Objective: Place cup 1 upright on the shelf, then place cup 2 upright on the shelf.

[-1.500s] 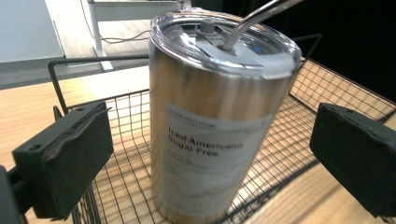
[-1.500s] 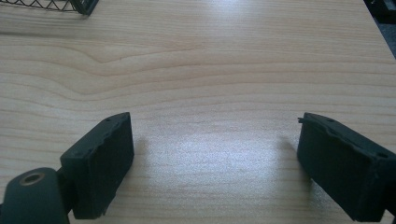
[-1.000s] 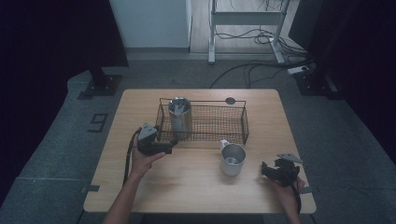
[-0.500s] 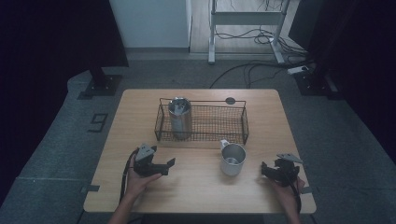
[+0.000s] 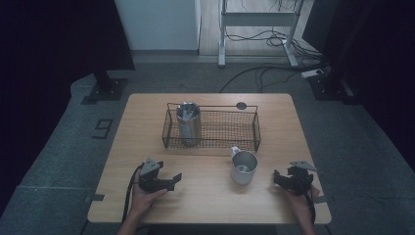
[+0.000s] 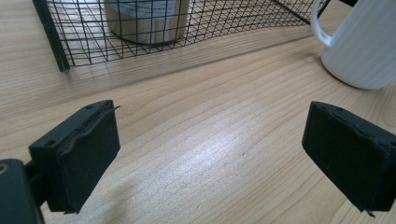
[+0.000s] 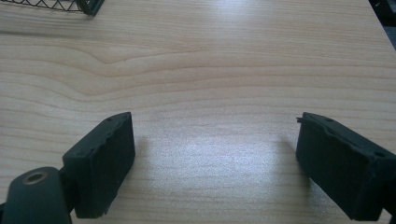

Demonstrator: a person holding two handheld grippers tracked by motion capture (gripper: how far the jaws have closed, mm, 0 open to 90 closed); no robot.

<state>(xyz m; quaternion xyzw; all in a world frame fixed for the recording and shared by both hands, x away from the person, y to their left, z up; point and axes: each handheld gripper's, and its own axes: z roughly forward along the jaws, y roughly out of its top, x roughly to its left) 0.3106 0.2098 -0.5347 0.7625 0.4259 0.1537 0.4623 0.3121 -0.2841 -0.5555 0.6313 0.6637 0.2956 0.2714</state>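
Both grippers rest low near the table's (image 5: 147, 127) front edge, the left gripper (image 5: 172, 180) and right gripper (image 5: 278, 179) gaping, holding nothing. The left gripper view shows the mug (image 6: 362, 44) white, beside the wire basket (image 6: 60, 42).

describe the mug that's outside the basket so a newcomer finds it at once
Start at the black wire basket in the middle of the wooden table. Just in front of its right half, on the bare wood, stands the mug, between the left claw and the right claw. Unlike the steel cup inside the basket, it is white, has a handle and stands outside the wire.
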